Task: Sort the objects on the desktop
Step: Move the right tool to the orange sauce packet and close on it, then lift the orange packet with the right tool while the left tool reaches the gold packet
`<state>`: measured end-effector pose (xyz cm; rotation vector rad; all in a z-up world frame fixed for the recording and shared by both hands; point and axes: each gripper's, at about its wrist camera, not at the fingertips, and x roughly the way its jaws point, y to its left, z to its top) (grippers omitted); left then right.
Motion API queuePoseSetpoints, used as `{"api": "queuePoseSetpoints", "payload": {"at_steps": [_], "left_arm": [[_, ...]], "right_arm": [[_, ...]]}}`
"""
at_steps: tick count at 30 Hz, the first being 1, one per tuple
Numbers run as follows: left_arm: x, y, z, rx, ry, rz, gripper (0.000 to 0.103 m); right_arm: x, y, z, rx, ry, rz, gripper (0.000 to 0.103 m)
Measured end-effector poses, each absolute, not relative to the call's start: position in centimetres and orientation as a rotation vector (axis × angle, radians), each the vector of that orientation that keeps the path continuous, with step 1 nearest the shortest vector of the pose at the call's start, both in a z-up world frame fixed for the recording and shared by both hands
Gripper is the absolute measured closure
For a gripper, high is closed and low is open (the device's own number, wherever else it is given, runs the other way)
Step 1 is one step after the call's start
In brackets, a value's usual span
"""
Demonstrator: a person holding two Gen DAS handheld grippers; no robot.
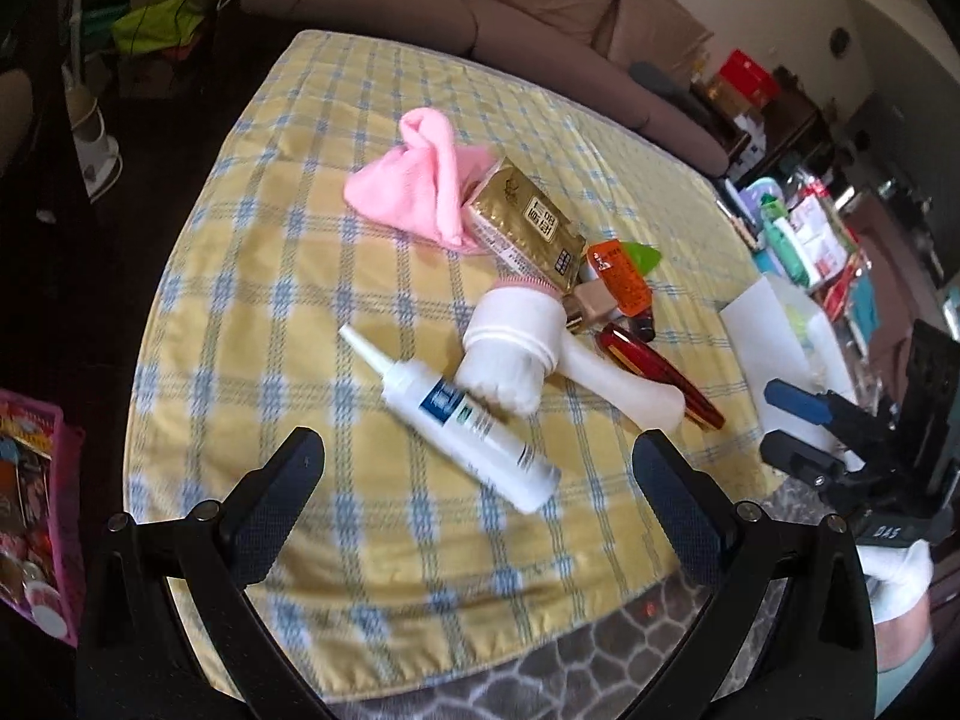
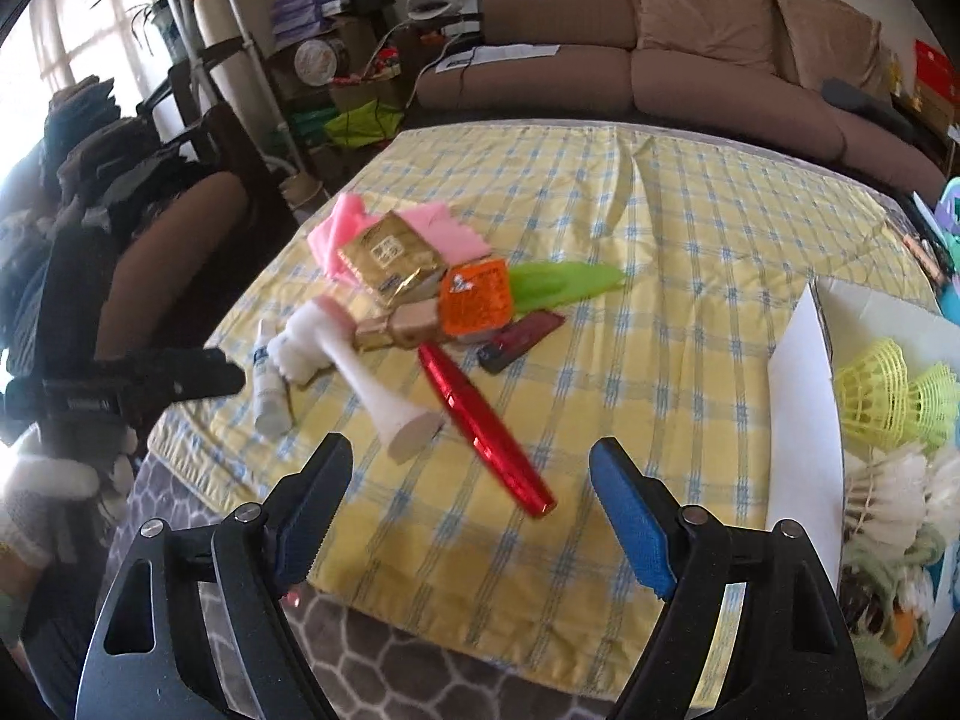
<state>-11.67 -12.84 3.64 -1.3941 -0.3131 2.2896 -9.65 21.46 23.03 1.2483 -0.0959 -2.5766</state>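
Observation:
A pile lies on the yellow checked cloth [image 1: 288,276]: a white tube [image 1: 456,420], a white brush with a long handle [image 1: 540,348], a red pen [image 1: 666,375], a gold packet [image 1: 528,222], a pink cloth [image 1: 420,180] and an orange sachet [image 1: 618,276]. My left gripper [image 1: 477,462] is open and empty, hovering just before the tube. My right gripper [image 2: 471,468] is open and empty, near the red pen [image 2: 480,426] and the brush handle [image 2: 390,414]. The right gripper also shows at the right in the left wrist view [image 1: 786,420].
A white box [image 2: 804,420] at the right holds yellow and white shuttlecocks [image 2: 888,396]. A brown sofa [image 2: 660,60] stands behind the table. A pink basket [image 1: 36,516] sits at the left. Patterned table surface [image 2: 420,660] shows at the near edge.

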Motion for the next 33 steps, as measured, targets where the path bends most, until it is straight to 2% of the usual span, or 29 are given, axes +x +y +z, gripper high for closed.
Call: {"api": "queuePoseSetpoints", "payload": {"at_steps": [14,21,24,25,26,29,33], "left_arm": [[-12.0,-12.3,4.1,-1.363,-0.228,2.359,0.000],[-12.6,-12.7,4.4,-1.362,-0.263,2.353,0.000],[-12.8,-12.8,4.7,-1.354,-0.270,2.354,0.000],[-12.8,-12.8,4.8,-1.351,-0.272,2.353,0.000],[-12.9,-12.7,4.8,-1.351,-0.276,2.349,0.000],[-13.0,-12.7,4.8,-1.350,-0.281,2.339,0.000],[-12.9,-12.6,5.1,-1.334,-0.269,2.344,0.000]], "right_arm": [[-18.7,19.5,22.1,1.290,-0.076,-2.591,0.019],[-22.4,17.6,19.6,1.397,0.053,-2.624,0.021],[-22.7,16.9,18.5,1.443,0.108,-2.598,0.031],[-22.7,16.6,18.4,1.445,0.141,-2.592,0.040],[-22.8,16.4,18.3,1.460,0.185,-2.587,0.055],[-22.6,16.2,18.4,1.461,0.250,-2.558,0.059],[-21.6,17.9,20.2,1.421,0.114,-2.563,0.059]]}}
